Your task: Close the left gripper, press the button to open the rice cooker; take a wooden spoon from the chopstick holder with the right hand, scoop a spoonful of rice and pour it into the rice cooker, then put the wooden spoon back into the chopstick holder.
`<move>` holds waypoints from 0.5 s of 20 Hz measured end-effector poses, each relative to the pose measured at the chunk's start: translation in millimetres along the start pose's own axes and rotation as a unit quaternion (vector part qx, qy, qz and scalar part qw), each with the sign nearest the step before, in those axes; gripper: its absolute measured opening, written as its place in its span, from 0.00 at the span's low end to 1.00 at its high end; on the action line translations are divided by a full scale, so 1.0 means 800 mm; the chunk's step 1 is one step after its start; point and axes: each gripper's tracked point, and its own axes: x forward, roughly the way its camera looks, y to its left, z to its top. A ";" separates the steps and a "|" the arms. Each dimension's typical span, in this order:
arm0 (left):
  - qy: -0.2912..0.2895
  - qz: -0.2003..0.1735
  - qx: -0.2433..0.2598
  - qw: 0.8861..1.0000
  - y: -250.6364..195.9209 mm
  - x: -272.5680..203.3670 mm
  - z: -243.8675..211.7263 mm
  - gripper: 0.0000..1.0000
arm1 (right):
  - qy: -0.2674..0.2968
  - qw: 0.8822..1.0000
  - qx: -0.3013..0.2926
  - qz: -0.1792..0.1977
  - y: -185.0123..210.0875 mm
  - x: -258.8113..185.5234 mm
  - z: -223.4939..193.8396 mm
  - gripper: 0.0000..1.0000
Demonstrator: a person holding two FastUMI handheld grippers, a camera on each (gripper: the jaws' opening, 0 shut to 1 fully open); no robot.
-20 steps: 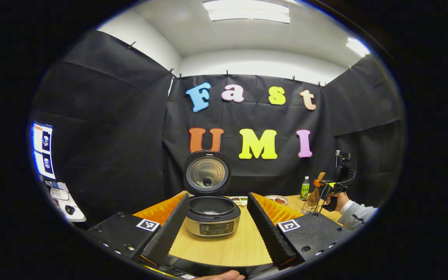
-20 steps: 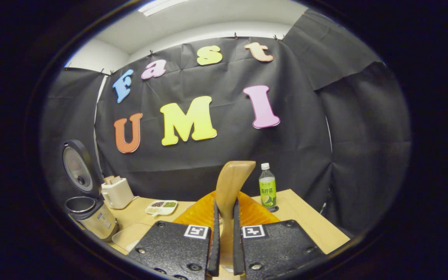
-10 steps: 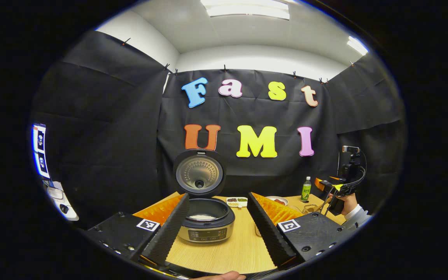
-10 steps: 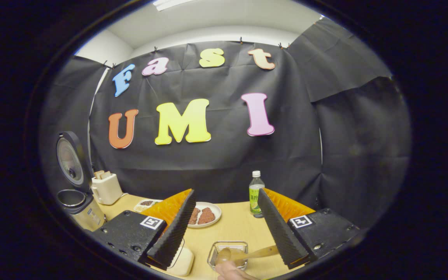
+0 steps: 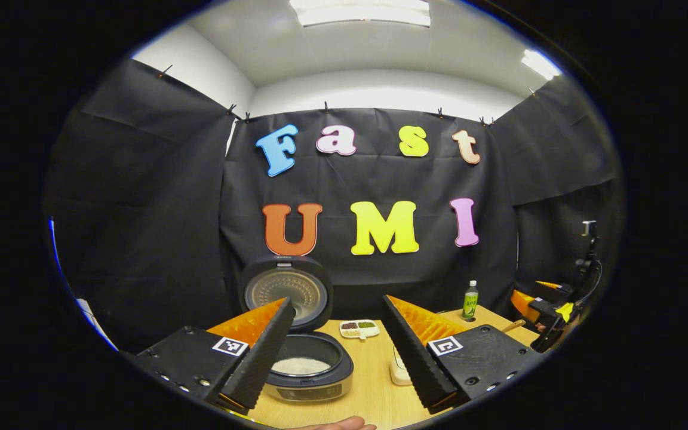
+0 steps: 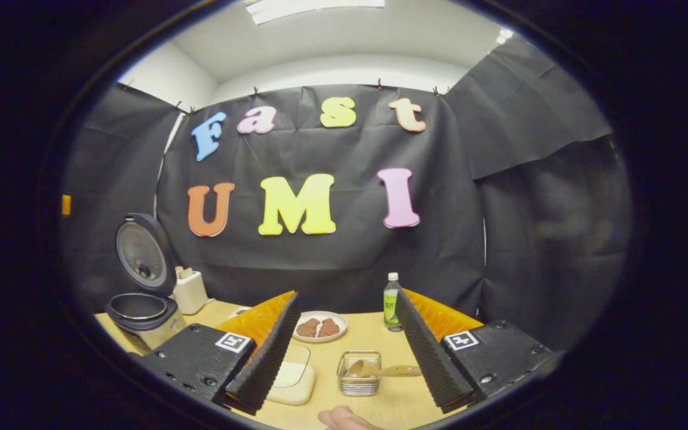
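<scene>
Now, on a wooden table [image 6: 374, 406], the right gripper [image 6: 347, 349] hangs with its fingers spread wide and nothing between them. Just beyond the gap sits the holder [image 6: 359, 373], a small wire basket, with the spoon [image 6: 380, 370] lying tilted in it: bowl inside, handle pointing toward the gripper's right finger. Spoon and finger are close; whether they touch is unclear. Left of the holder sits a pale flat container [image 6: 290, 376]. Behind the holder stand a plate [image 6: 319, 327] and a green bottle [image 6: 391, 302]. Far left of it is the cooker [image 6: 141, 310], lid up.

From the left gripper view, the left gripper [image 5: 338, 352] is also spread and empty, above the open cooker [image 5: 305, 364], which has white rice [image 5: 301, 365] in its pot. The right gripper [image 5: 550, 316] is at the far right.
</scene>
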 end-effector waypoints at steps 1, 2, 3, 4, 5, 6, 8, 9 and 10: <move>-0.004 0.007 0.009 1.000 0.003 0.014 0.005 0.94 | 0.006 1.000 0.003 0.011 0.009 -0.011 -0.002 1.00; -0.004 0.014 0.016 1.000 0.007 0.030 0.010 0.94 | 0.012 1.000 0.000 0.023 0.017 -0.024 -0.003 1.00; -0.003 0.016 0.017 1.000 0.006 0.042 0.012 0.94 | 0.015 0.999 -0.005 0.029 0.020 -0.034 0.000 1.00; -0.001 0.013 0.014 1.000 0.002 0.054 0.014 0.94 | 0.012 1.000 -0.009 0.027 0.018 -0.043 0.004 0.99; 0.000 0.005 0.016 1.000 -0.002 0.068 0.020 0.94 | 0.007 1.000 -0.011 0.024 0.015 -0.054 0.009 0.99; 0.001 -0.005 0.020 1.000 -0.008 0.085 0.023 0.94 | 0.005 1.000 -0.007 0.026 0.016 -0.064 0.011 0.99; -0.010 0.001 0.033 0.999 0.000 0.119 0.032 0.95 | -0.003 0.999 0.004 0.034 0.022 -0.084 0.013 1.00; -0.009 0.007 0.038 0.999 0.009 0.136 0.032 0.95 | -0.007 0.999 -0.001 0.039 0.022 -0.090 0.013 1.00; 0.000 0.012 0.037 0.999 0.016 0.156 0.027 0.95 | -0.010 0.999 -0.007 0.040 0.020 -0.092 0.011 1.00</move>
